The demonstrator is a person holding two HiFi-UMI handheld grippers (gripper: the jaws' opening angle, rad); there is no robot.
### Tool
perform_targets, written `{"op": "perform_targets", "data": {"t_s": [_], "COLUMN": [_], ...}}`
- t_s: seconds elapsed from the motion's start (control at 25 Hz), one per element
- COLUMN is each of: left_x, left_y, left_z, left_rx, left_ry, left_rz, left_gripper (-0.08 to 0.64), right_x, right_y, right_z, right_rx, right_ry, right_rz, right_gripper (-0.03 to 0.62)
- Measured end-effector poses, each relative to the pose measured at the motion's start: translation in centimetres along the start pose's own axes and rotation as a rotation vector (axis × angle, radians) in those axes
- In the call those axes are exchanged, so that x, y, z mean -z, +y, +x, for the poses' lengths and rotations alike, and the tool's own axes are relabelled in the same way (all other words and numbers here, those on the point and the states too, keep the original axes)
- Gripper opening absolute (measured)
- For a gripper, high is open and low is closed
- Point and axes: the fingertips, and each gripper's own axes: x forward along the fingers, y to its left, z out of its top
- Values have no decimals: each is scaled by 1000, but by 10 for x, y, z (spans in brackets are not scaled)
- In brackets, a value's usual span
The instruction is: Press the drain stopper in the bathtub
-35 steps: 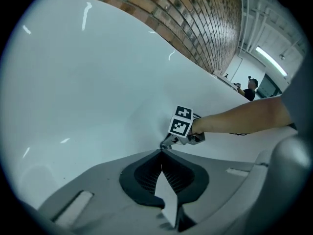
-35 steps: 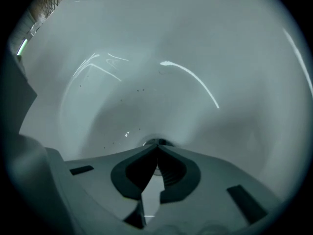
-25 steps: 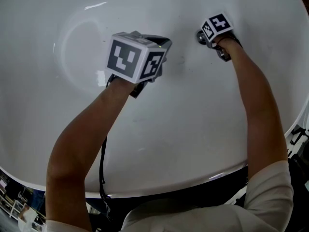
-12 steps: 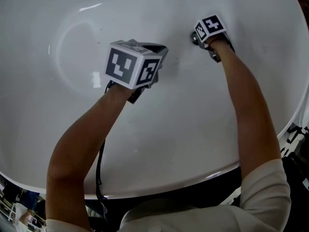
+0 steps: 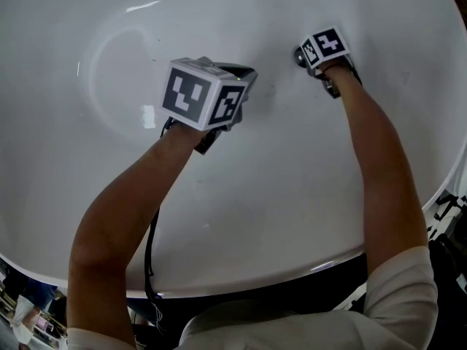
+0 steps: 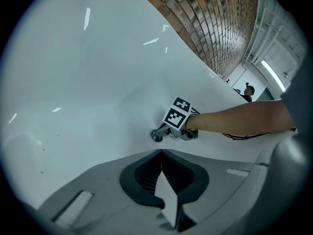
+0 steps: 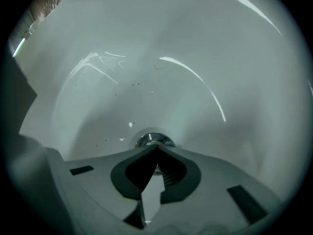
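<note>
Your right gripper (image 7: 157,149) has its jaws shut tip to tip, with nothing held between them. The chrome drain stopper (image 7: 150,140) lies directly ahead of those closed tips, on the floor of the bathtub (image 5: 292,195). From the right gripper view the tips overlap the stopper's near edge, so they look to be on it or a hair short of it.

Your left gripper (image 6: 160,152) is also closed and empty. It hangs off to the left of the right one, well apart from the stopper and touching nothing. From its own view, the right gripper and the stopper sit ahead of it and slightly to the right.

As I judge it, the approach is done and the closed tips are lined up on the stopper. The press itself is either just starting or not yet made. What is left is a firm push straight down on the stopper's top, then lifting clear to check it.

Several things are hard to read:
- **Stopper height:** no view shows whether the stopper sits raised or already down.
- **Seal:** I see no water in the tub to tell you if it seals.
- **Head view:** the right gripper's marker cube (image 5: 326,45) covers most of the stopper, leaving only a sliver of chrome at the cube's left.
- **Right gripper view:** your own jaws cover the stopper's near half, so I cannot confirm the exact contact point.
- **Left jaws:** in the head view they are hidden beneath that gripper's cube.
</note>
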Motion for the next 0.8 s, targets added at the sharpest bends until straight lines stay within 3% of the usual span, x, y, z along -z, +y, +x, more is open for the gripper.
{"op": "perform_targets", "data": {"t_s": [0.56,0.8], "left_x": [-11,-18], "left_y": [0,0], "left_z": [-12,-29], "left_rx": [-3,-15], "left_ry": [-18,-31], "left_rz": [13,26], "left_gripper": [8,8], "right_x": [-2,-6], "right_y": [3,6], "right_z": [-9,-15], "right_rx": [-18,27], "right_ry": [13,31], "right_rz": [-10,-45], "right_gripper": [18,17]}}
